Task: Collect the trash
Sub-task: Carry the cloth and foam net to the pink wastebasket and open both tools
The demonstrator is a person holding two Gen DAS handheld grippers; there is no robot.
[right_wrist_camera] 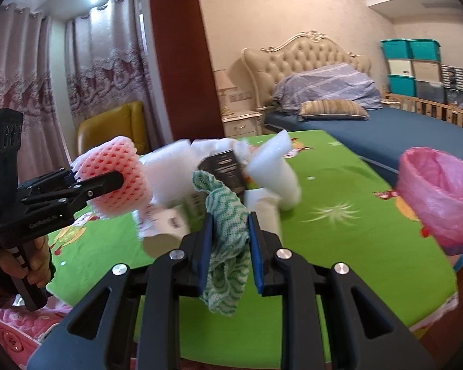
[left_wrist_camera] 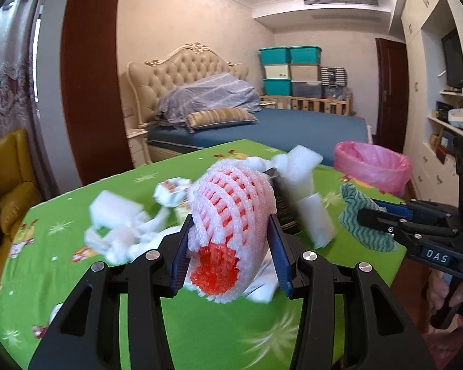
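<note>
A: From the left wrist view, what are the fingers doing?

B: The left gripper (left_wrist_camera: 230, 246) is pinching a pink-and-white foam fruit net (left_wrist_camera: 228, 212). Its fingers (left_wrist_camera: 180, 256) are standing only as far apart as the squeezed net allows, pressing on it from both sides and holding it above the green bench (left_wrist_camera: 200, 333).

A: And the other gripper in that view?

B: The right gripper (left_wrist_camera: 367, 215) is showing at about 3 o'clock, clamping a green-and-white cloth (left_wrist_camera: 359, 219). A hand (left_wrist_camera: 450, 293) is gripping its handle low at the right edge.

A: Any containers?

B: A bin lined with a pink bag (left_wrist_camera: 373, 166) is sitting at about 2 o'clock, past the bench's far edge. I cannot tell what is in it. White foam scraps (left_wrist_camera: 117, 212) are lying on the bench behind the net.

A: Now the right wrist view.

B: The right gripper (right_wrist_camera: 230, 246) is squeezing the cloth (right_wrist_camera: 228, 246), its fingers (right_wrist_camera: 205, 246) drawn in close with the fabric bunching between them and hanging down.

A: The left one?

B: The left gripper (right_wrist_camera: 120, 178) is reaching in at 9 o'clock, holding the foam net (right_wrist_camera: 114, 175) clear of the bench (right_wrist_camera: 339, 246). The pink-lined bin (right_wrist_camera: 441, 194) is sitting at 3 o'clock; its inside is looking empty as far as the view reaches.
</note>
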